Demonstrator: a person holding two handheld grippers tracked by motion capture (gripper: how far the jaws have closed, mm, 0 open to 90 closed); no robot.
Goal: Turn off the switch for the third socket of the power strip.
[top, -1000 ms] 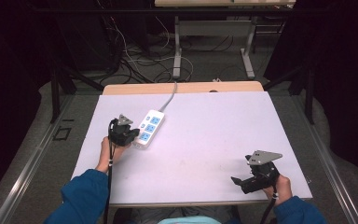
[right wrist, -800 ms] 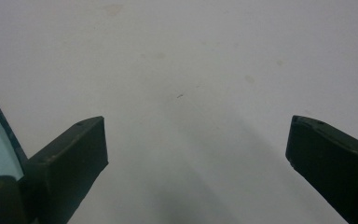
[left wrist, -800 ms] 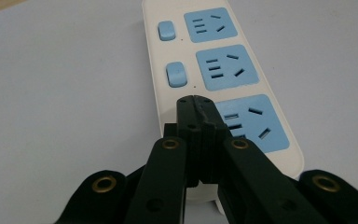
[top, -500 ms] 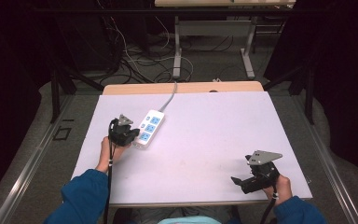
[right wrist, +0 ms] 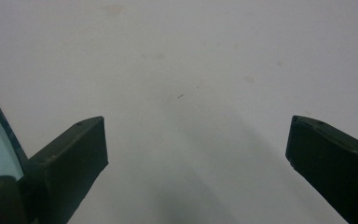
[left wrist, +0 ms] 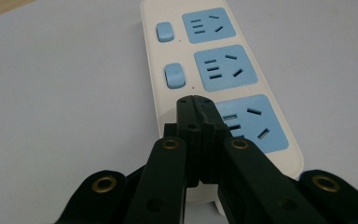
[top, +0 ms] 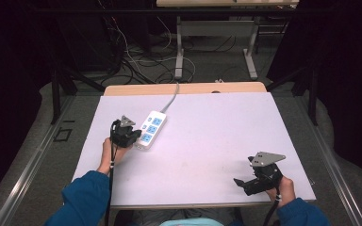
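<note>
A white power strip (top: 152,128) with blue sockets and blue switches lies at the left of the white table (top: 217,127). My left gripper (top: 136,138) is shut, its tips over the strip's near end. In the left gripper view the strip (left wrist: 214,70) shows two blue switches (left wrist: 174,76) beyond the closed tips of the left gripper (left wrist: 195,100), which sit beside the nearest socket and hide what lies under them. Whether they touch the strip I cannot tell. My right gripper (top: 241,182) rests near the table's front right, open and pointing left. Nothing but bare tabletop lies between the jaws of the right gripper (right wrist: 196,140).
The strip's grey cable (top: 171,98) runs off the far edge over a wooden border (top: 184,88). Beyond stand metal table legs (top: 179,52) and loose cables on the floor. Blue sleeves come in at the bottom.
</note>
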